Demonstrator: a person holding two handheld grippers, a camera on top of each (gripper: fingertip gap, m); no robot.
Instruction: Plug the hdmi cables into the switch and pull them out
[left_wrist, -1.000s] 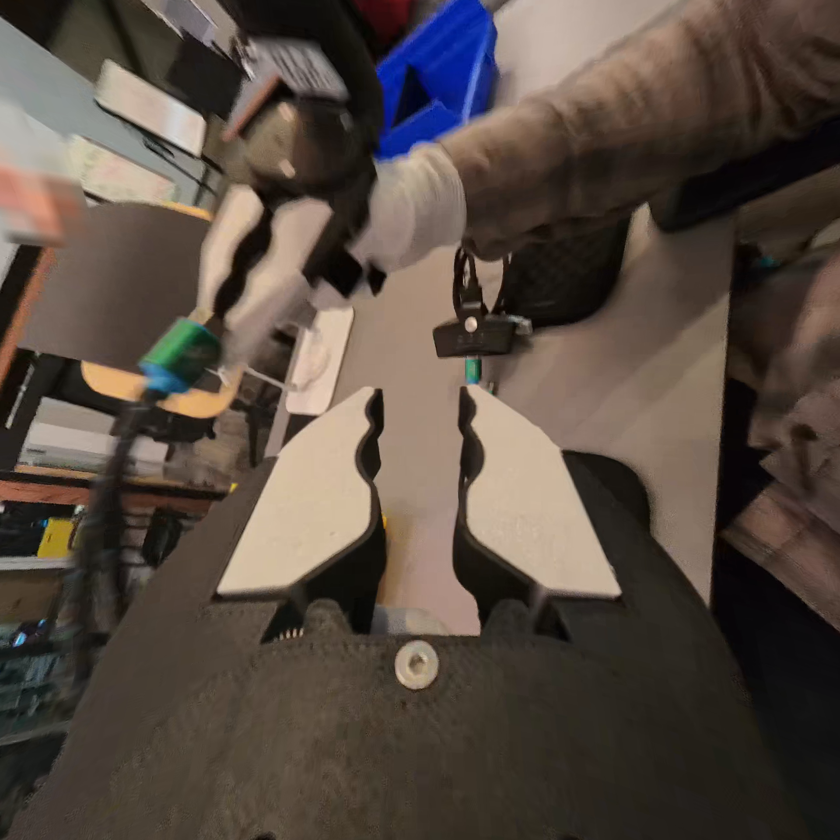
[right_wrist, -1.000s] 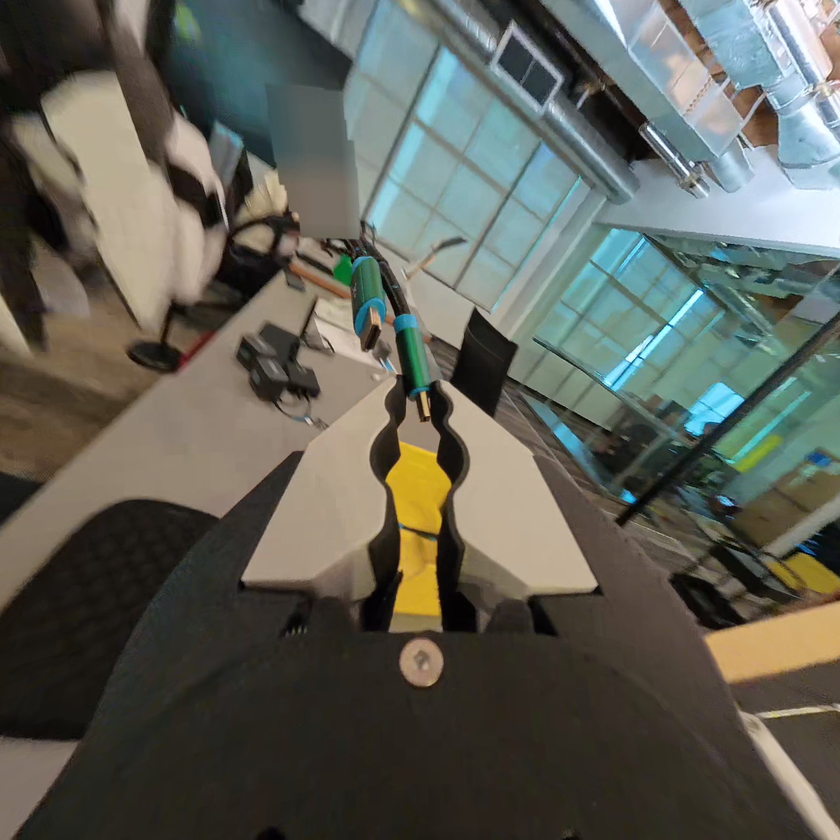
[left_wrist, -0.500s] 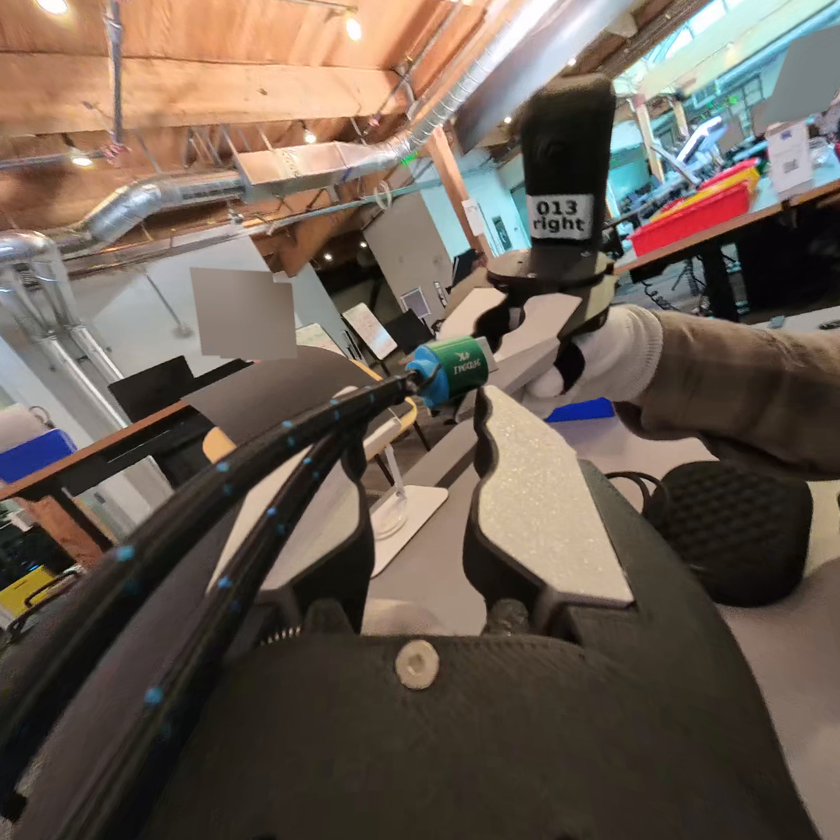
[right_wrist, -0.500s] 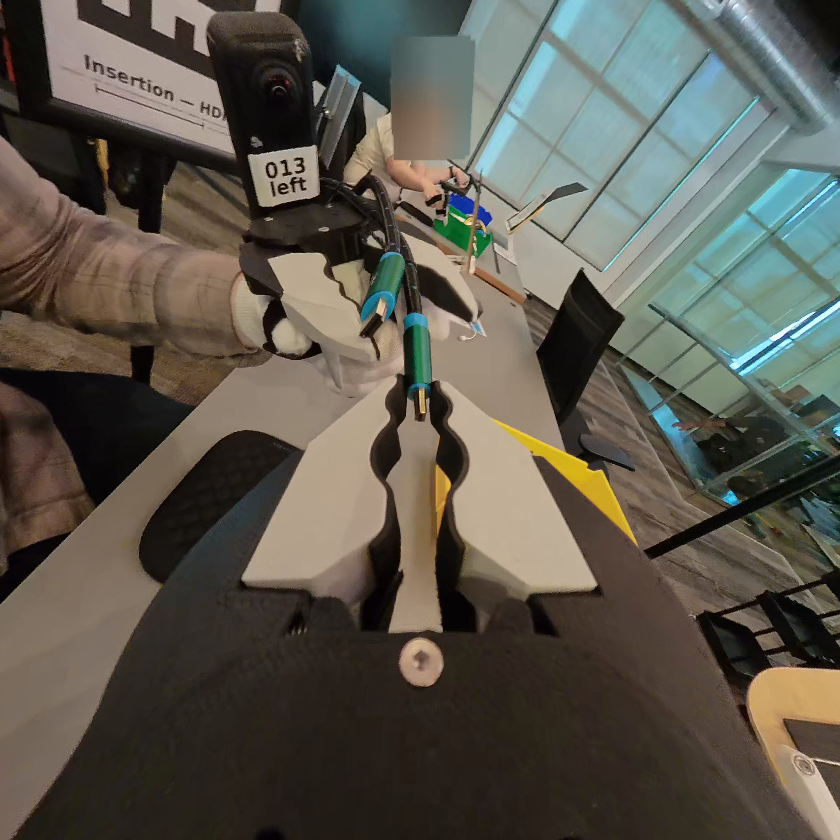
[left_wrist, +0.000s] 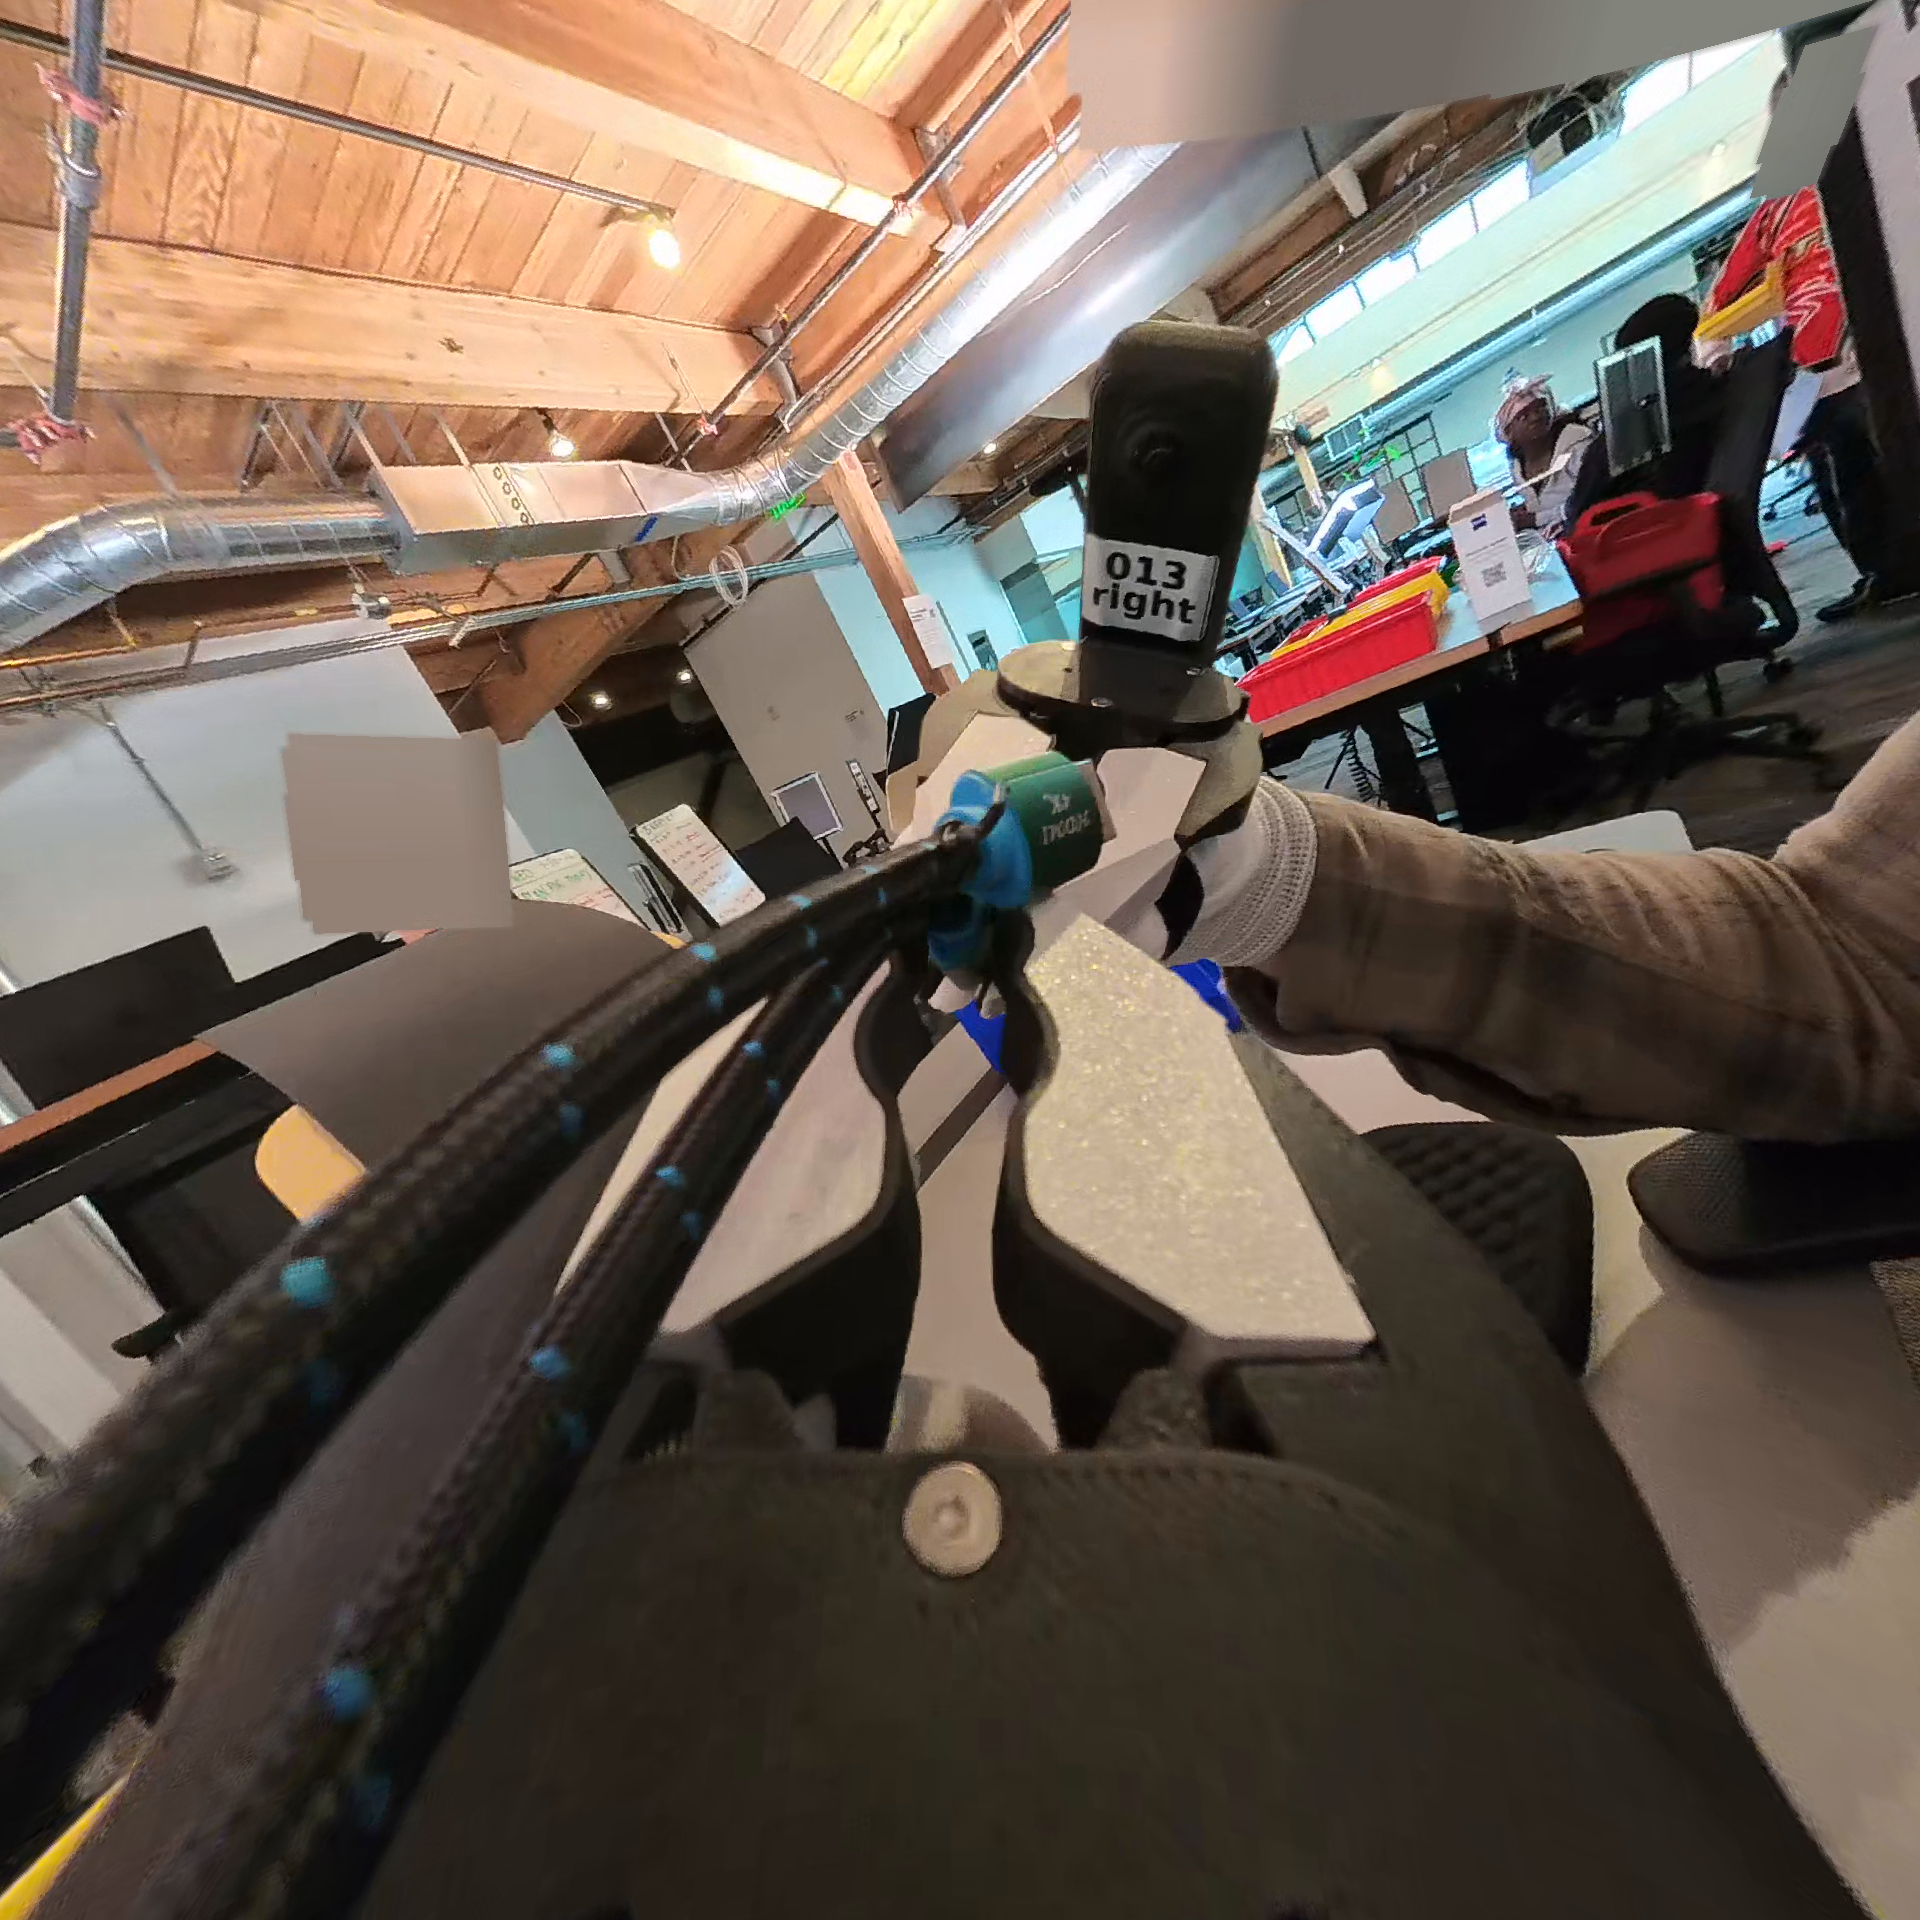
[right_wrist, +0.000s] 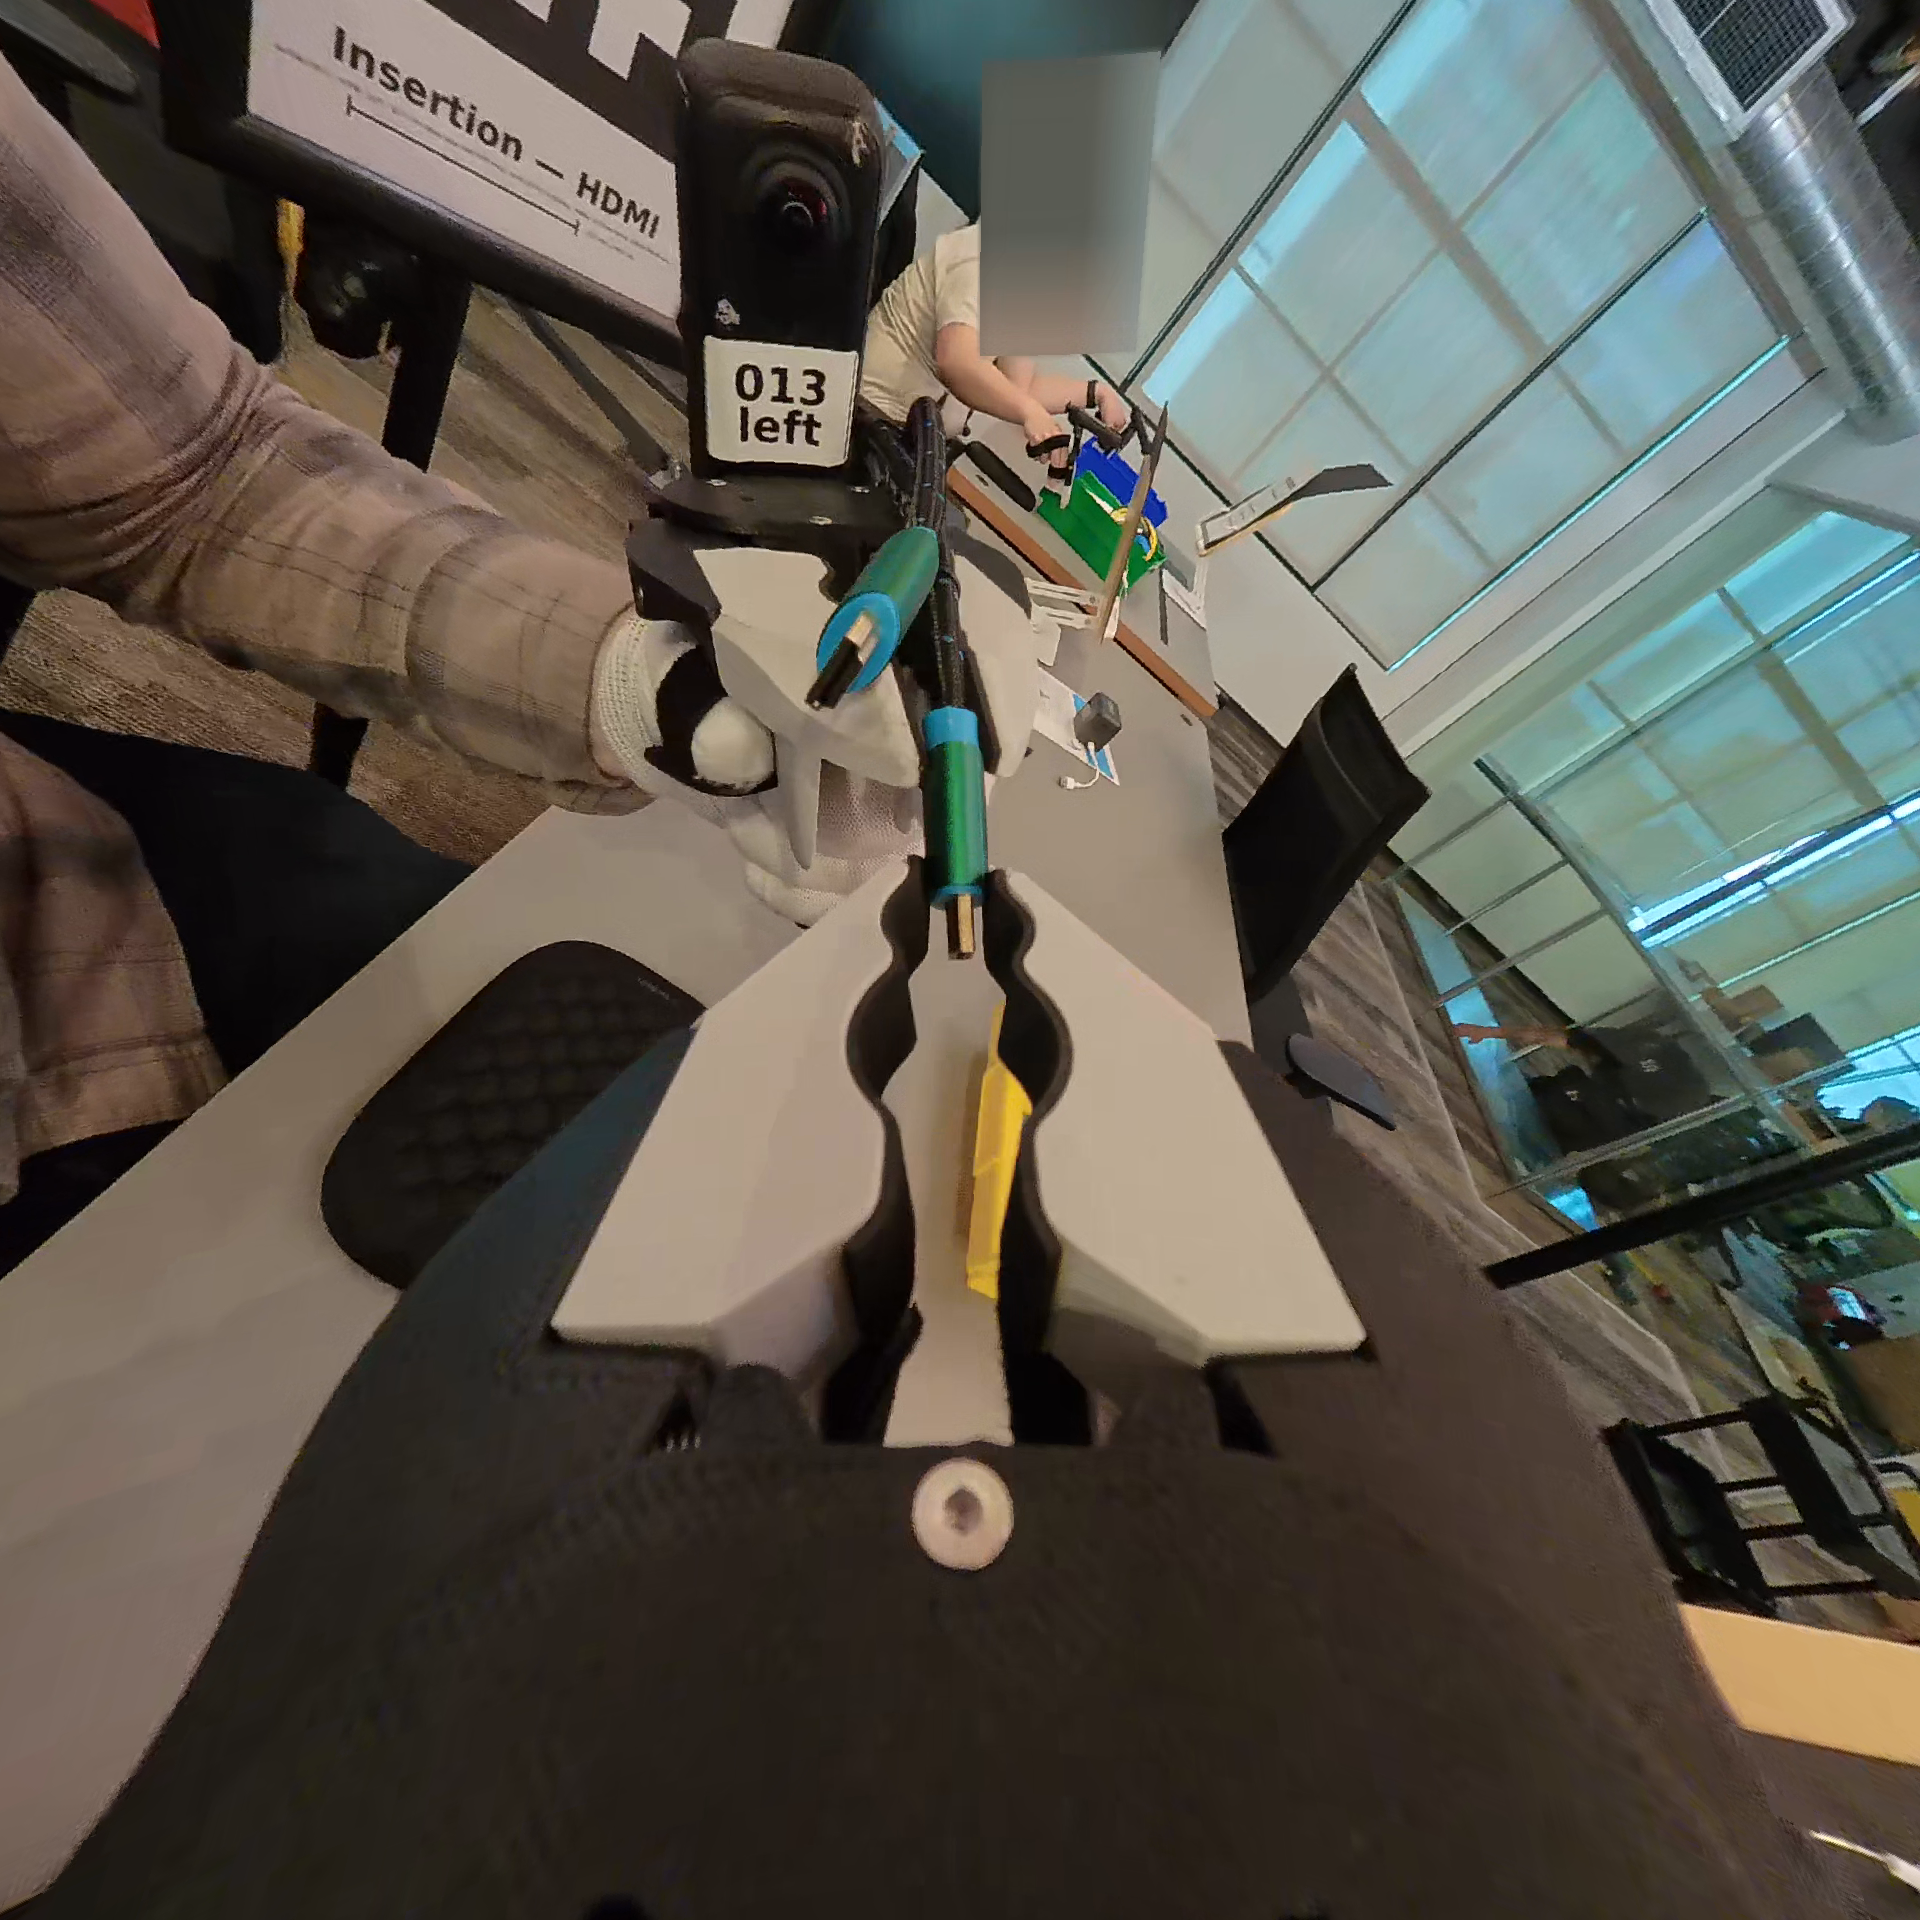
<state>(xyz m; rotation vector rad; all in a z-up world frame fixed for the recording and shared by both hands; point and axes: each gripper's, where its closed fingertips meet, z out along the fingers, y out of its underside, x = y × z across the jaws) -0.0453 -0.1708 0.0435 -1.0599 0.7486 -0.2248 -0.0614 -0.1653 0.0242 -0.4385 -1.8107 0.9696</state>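
Open-plan workshop: timber ceiling with silver ducting in the left wrist view, tall glazed wall in the right wrist view, long grey tabletop (right_wrist: 177, 1340) under both tools.

Two green-bodied HDMI plugs with blue collars on black braided cables with blue flecks. Lower plug (right_wrist: 957, 831) hangs roughly vertical, gold tip down, its bottom blue collar and tip sitting right at the tips of the right gripper (right_wrist: 954, 914). That gripper's grey fingers (right_wrist: 790, 1132) are at a narrow gap; whether the tips actually pinch the plug I can't tell. Upper plug (right_wrist: 873, 615) is tilted, tip pointing down-left, in front of the left gripper (right_wrist: 831, 717), which faces the right one, just beyond the lower plug.

Left wrist view: left gripper (left_wrist: 961, 1013) also narrow-gapped. Both braided cables (left_wrist: 582, 1132) run from lower left across its left finger up to the tips; one green plug (left_wrist: 1055, 826) shows just past them, against the right gripper (left_wrist: 1122, 800). Can't tell if the left fingers clamp a cable.

White-gloved hands with plaid sleeves (left_wrist: 1558, 997) hold both tools. Black mesh pad (right_wrist: 499, 1091) lies on the table left of the right gripper. Switch not visible.
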